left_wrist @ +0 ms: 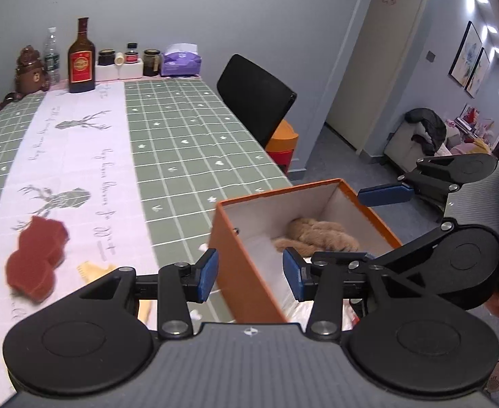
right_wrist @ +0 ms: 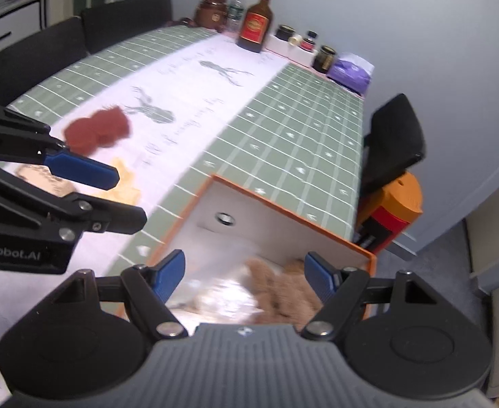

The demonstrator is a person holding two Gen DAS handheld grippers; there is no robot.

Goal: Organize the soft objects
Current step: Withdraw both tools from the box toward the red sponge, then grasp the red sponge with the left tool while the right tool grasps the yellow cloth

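Observation:
An orange box [left_wrist: 242, 265] with a white inside stands at the table's near right edge; it also shows in the right wrist view [right_wrist: 249, 217]. A tan plush toy [left_wrist: 320, 234] lies inside it, blurred in the right wrist view [right_wrist: 280, 289]. A dark red soft gourd-shaped piece [left_wrist: 36, 258] lies on the white runner [right_wrist: 96, 129]. A pale yellow soft piece [left_wrist: 94, 270] lies near it [right_wrist: 125, 183]. My left gripper [left_wrist: 251, 273] is open, straddling the box's near wall. My right gripper [right_wrist: 246, 272] is open and empty over the box's open top.
Bottles [left_wrist: 81, 57], jars, a bear-shaped jar [left_wrist: 30, 68] and a purple tissue pack [left_wrist: 181, 61] line the table's far edge. A black chair [left_wrist: 252, 98] and orange stool [left_wrist: 283, 139] stand to the right. Black chairs [right_wrist: 62, 44] stand on the left side.

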